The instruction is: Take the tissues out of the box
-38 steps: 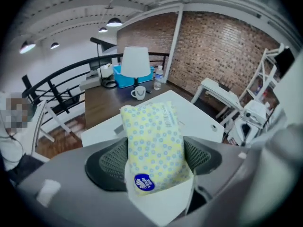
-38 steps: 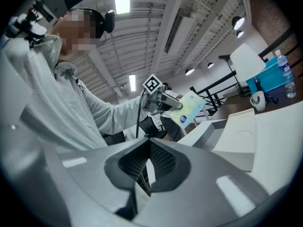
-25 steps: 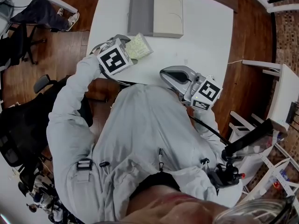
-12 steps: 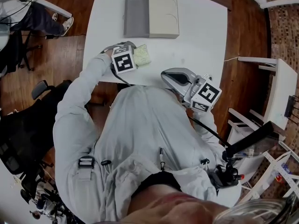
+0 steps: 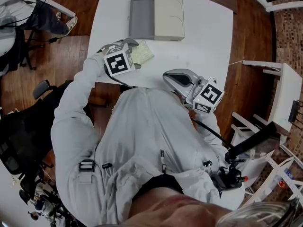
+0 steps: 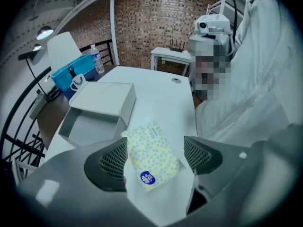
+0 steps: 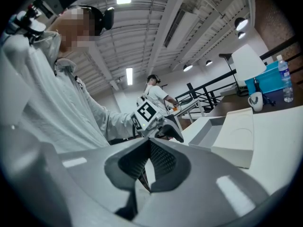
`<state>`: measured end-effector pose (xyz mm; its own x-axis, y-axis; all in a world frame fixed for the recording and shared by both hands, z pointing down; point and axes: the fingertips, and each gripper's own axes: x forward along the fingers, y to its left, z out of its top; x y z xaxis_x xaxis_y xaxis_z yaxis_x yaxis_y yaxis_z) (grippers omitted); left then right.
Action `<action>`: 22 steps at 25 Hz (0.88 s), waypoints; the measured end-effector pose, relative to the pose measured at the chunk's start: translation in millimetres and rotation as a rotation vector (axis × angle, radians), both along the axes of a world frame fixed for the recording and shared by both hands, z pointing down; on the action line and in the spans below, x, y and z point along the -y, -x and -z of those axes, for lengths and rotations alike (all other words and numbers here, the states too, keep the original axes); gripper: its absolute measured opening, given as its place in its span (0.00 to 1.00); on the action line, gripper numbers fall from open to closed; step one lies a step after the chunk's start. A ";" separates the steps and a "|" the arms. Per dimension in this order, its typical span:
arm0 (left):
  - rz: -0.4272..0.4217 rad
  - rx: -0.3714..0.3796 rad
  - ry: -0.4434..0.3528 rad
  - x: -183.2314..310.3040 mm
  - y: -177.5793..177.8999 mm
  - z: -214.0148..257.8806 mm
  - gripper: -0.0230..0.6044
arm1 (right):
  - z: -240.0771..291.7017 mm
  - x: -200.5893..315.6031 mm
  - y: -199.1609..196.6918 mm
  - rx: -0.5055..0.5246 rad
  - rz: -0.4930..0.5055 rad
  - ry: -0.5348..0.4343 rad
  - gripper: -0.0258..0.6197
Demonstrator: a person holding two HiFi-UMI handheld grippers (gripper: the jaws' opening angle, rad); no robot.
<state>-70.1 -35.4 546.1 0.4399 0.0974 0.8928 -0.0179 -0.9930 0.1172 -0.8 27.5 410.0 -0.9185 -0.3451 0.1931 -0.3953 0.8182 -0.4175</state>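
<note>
The pale yellow, blue-dotted soft pack of tissues (image 5: 141,55) is already out of the flat box (image 5: 169,18), a grey tray half drawn from its cream cover, and lies flat on the white table (image 5: 208,41) well apart from it, near the table's front left edge. The left gripper (image 6: 155,150) straddles it with jaws wide apart and grips nothing; one pad looks to be just beside the pack's long edge, the other clearly off it. The right gripper (image 7: 147,167) hangs close to the person's body with its jaws pressed together and nothing between them. The likely trouble is in pulling the left gripper away: if the near pad catches the slick wrapper, it could drag the pack toward the table edge (there is not much table on that side) and tip it off. A sideways sweep could do the same. As for writing, the pack carries a round blue badge (image 6: 147,177) with white marks too small to read. The box shows no print, and the black-and-white marker cube (image 5: 117,60) bears only a pattern.
</note>
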 end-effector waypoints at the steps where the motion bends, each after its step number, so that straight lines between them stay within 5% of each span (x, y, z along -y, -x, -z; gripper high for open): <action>1: -0.002 -0.033 -0.019 0.9 -3.6 13.5 0.65 | -0.8 1.1 -2.7 0.004 0.000 0.000 0.04; 4: 0.009 -0.206 -0.120 -0.1 -8.1 77.3 0.45 | -2.1 3.1 -7.2 0.010 -0.007 0.000 0.04; 6: 0.048 -0.348 -0.204 -1.1 -2.5 124.3 0.07 | -0.7 2.9 -5.0 0.011 -0.014 0.001 0.04; 11: 0.103 -0.602 -0.181 -29.5 -6.3 171.8 0.06 | -0.7 5.1 -9.1 0.013 -0.013 0.003 0.04; 14: 0.229 -0.793 -0.100 -48.8 0.4 182.8 0.06 | 6.9 3.2 1.7 0.011 -0.009 -0.011 0.04; 17: 0.336 -0.832 -0.038 -52.3 4.2 173.6 0.06 | 13.5 6.8 4.9 0.023 -0.011 -0.026 0.04; 22: 0.346 -0.824 -0.041 -47.2 2.4 172.9 0.06 | 18.2 9.1 0.1 0.024 -0.005 -0.066 0.04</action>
<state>-72.4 11.8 373.3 0.9422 -0.1843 0.2799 -0.2425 -0.9514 0.1899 -0.9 18.4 391.9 -0.9207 -0.3612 0.1476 -0.3901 0.8423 -0.3719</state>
